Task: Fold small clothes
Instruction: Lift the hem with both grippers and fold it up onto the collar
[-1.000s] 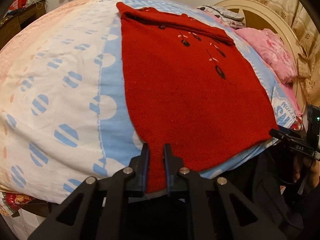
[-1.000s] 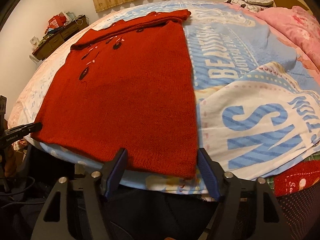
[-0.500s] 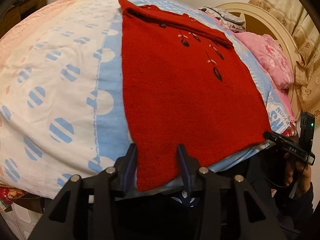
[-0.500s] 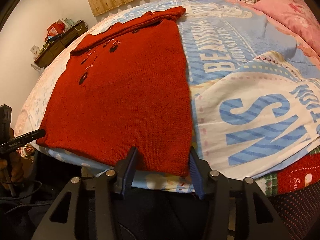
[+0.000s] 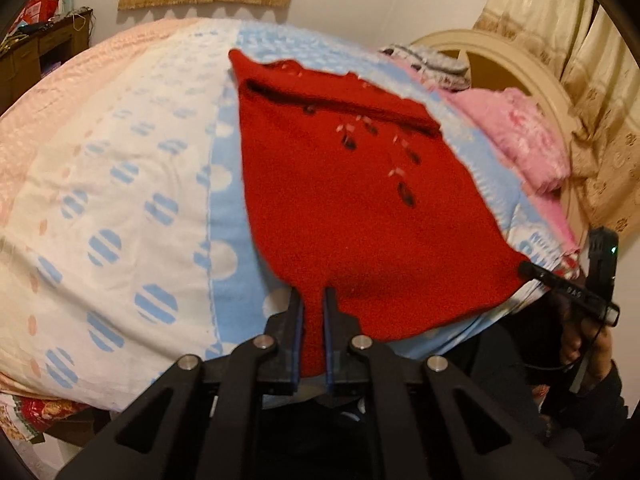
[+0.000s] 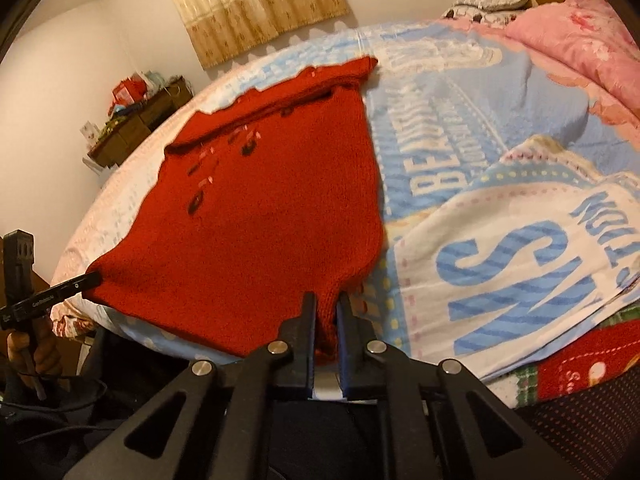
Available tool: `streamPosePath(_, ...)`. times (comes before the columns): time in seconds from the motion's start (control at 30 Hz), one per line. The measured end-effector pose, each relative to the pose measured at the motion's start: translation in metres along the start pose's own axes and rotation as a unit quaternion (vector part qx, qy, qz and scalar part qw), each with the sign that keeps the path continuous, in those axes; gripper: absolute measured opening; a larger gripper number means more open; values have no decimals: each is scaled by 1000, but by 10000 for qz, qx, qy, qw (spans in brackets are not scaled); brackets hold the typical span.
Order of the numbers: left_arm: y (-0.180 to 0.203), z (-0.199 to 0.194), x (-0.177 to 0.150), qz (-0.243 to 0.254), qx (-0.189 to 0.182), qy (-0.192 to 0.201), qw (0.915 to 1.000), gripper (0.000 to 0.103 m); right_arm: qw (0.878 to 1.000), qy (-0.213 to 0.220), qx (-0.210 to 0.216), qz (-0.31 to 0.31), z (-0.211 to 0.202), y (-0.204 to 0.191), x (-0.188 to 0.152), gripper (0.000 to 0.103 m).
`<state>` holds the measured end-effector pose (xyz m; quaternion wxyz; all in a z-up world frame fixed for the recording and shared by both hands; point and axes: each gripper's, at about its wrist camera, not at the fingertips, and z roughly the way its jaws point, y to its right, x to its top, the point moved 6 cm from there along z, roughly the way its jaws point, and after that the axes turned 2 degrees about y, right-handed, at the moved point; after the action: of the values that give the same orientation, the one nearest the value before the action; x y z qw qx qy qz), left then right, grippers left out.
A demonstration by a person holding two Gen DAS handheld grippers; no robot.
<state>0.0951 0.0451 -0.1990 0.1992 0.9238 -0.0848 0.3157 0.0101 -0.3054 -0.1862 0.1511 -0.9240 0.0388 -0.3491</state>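
Observation:
A red knit sweater with dark leaf embroidery lies flat on the bed, sleeves folded across its far end. My left gripper is shut on the sweater's near left hem corner. My right gripper is shut on the near right hem corner of the same sweater. Both corners are pinched and lifted slightly off the bedspread. The right gripper's tip shows at the sweater's right corner in the left wrist view. The left gripper's tip shows at the left corner in the right wrist view.
The bed is covered by a white and blue dotted spread with large blue lettering. Pink pillows and a cream headboard lie on the right. A cluttered wooden desk stands by the far wall.
Both grippers have closed on the sweater's near hem corners; half a second ago both were open around them. The hem has lifted and the cameras have tilted up.

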Motion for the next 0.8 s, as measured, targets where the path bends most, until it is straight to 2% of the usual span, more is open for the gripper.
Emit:
streamPosePath(0.17,4,0,13,-46,-248,107,9996,9,9990,435,105,-25,-19,-9,18,8)
streamPosePath(0.33,8,3,20,-2,-298,106,9995,8,9986,498,143,-123,-20,-18,28,7)
streamPosePath(0.5,6,-10,35,3,-363,313,9989,8,9974,685,202,-22,-33,-15,39,7)
streamPosePath(0.67,1,-18,66,-70,-449,585,9973,8,9925,1175,338,-20,-61,-24,75,7)
streamPosePath(0.8,-2,-15,96,-143,-383,757,9963,8,9871,1557,345,-103,-69,-33,114,7)
